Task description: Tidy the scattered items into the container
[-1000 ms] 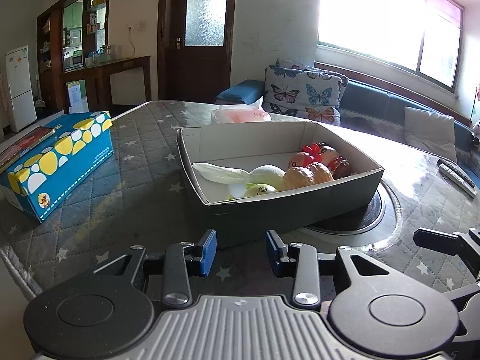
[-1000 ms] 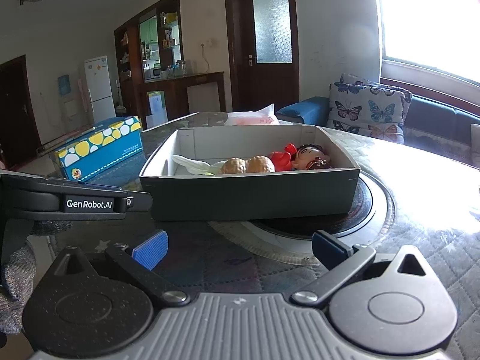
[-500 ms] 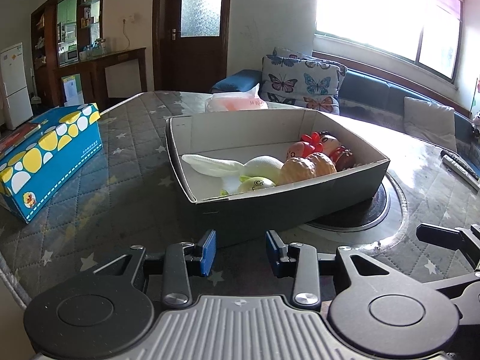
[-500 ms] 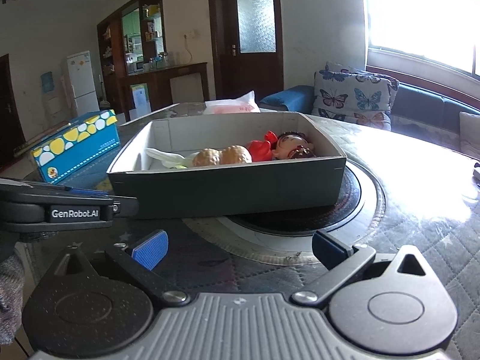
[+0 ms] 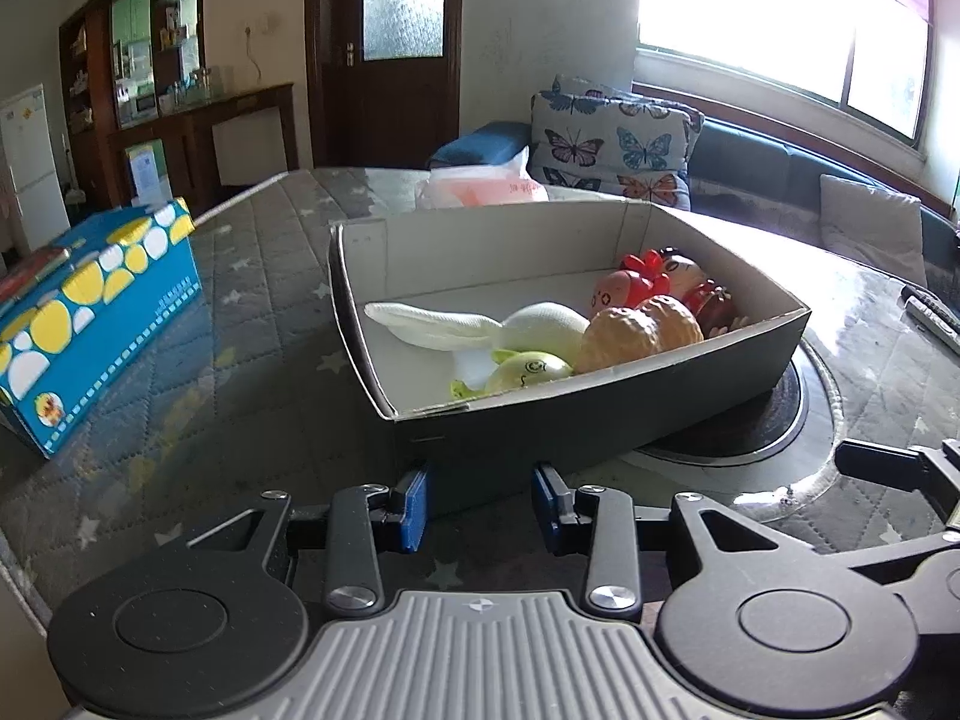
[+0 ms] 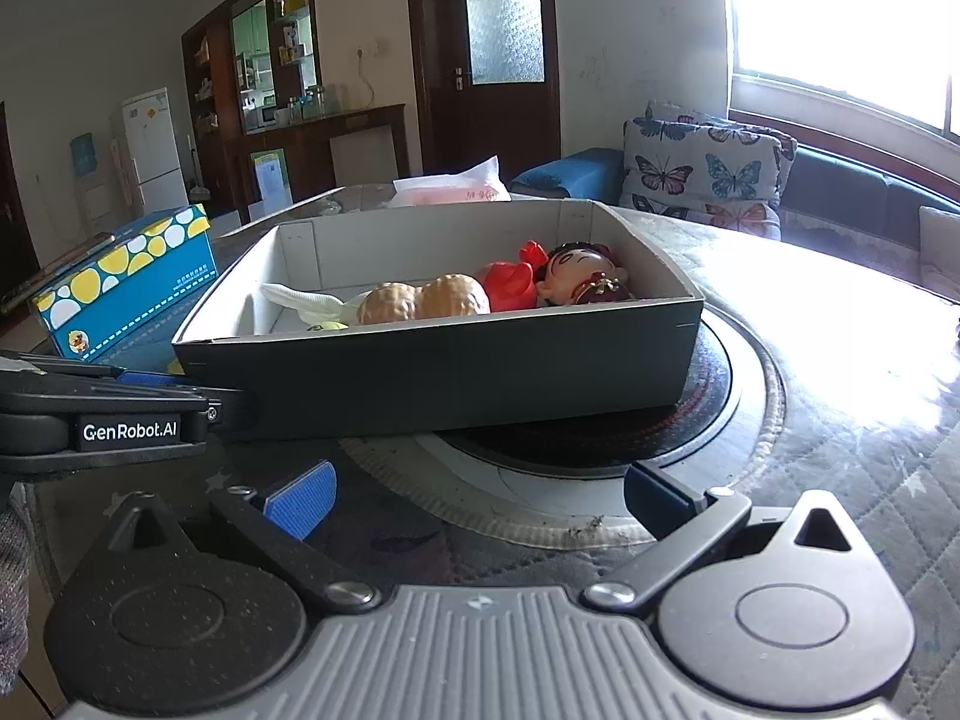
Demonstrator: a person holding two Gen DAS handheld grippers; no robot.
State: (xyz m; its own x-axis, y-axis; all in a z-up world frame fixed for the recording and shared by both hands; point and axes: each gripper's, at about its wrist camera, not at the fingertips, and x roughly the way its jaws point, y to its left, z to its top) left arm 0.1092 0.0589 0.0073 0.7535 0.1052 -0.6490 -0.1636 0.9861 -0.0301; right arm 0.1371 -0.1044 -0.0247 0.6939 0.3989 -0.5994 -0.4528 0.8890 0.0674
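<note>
A shallow box [image 5: 540,420], dark outside and white inside, sits on the quilted table. It holds a white plush toy [image 5: 480,324], a yellow-green toy [image 5: 522,372], a tan peanut-shaped toy [image 5: 642,330], a red toy [image 5: 630,285] and a doll head [image 5: 684,270]. My left gripper [image 5: 480,501] is open and holds nothing, with its fingertips just short of the box's near corner. The right wrist view has the same box [image 6: 450,366] and peanut toy [image 6: 426,303]. My right gripper [image 6: 480,498] stands wide open in front of the long near wall.
A blue tissue box [image 5: 102,312] with yellow and white spots lies at the left. A pink plastic bag [image 5: 480,186] sits behind the box. The box's right end rests over a round dark plate [image 6: 600,444]. Remote controls [image 5: 930,312] lie at the far right.
Both grippers have come closer to the box and a little lower, so the box fills more of each view. Neither gripper's jaws have changed.
</note>
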